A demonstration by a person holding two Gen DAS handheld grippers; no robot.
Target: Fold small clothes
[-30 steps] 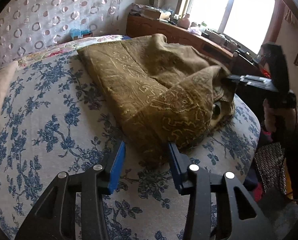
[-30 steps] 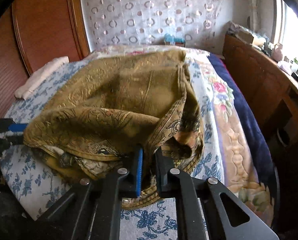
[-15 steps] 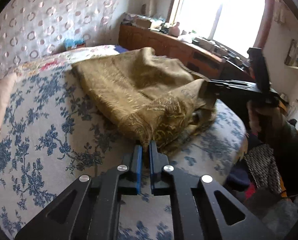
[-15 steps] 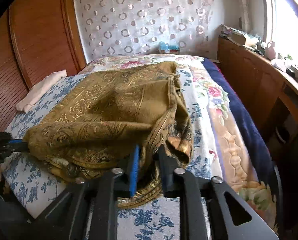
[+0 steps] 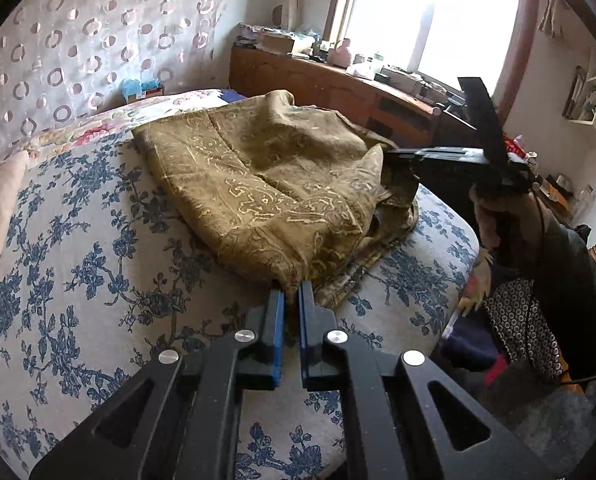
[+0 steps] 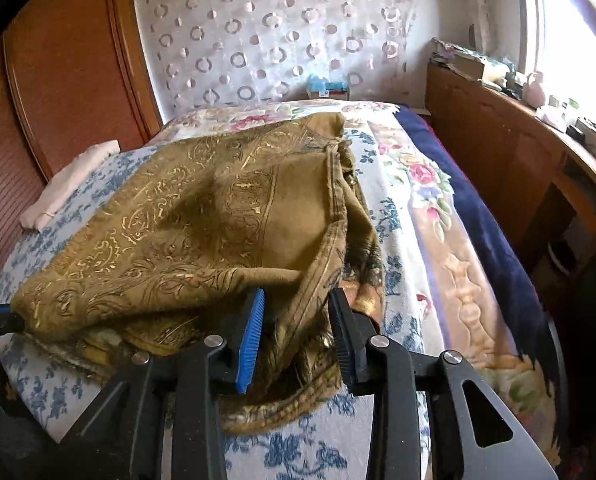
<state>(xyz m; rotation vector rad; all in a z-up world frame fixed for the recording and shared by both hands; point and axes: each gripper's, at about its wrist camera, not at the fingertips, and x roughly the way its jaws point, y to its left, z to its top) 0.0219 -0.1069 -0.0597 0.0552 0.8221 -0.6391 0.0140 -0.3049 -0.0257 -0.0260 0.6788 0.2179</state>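
An olive-gold patterned cloth (image 5: 273, 184) lies bunched on the bed, also in the right wrist view (image 6: 201, 220). My left gripper (image 5: 291, 294) is shut on the cloth's near corner; it shows at the left edge of the right wrist view (image 6: 1, 316). My right gripper (image 6: 298, 300) is open, its blue pads either side of a folded cloth edge. In the left wrist view the right gripper (image 5: 394, 158) sits at the cloth's far right corner.
The bed has a blue floral sheet (image 5: 77, 248) and a floral quilt with a navy border (image 6: 470, 216). A folded cream cloth (image 6: 69, 184) lies near the wooden headboard (image 6: 57, 80). A cluttered wooden sideboard (image 5: 338, 88) stands under the window.
My left gripper closed on the cloth's near corner and has lifted it slightly. My right gripper, shut on the cloth's edge before, has opened.
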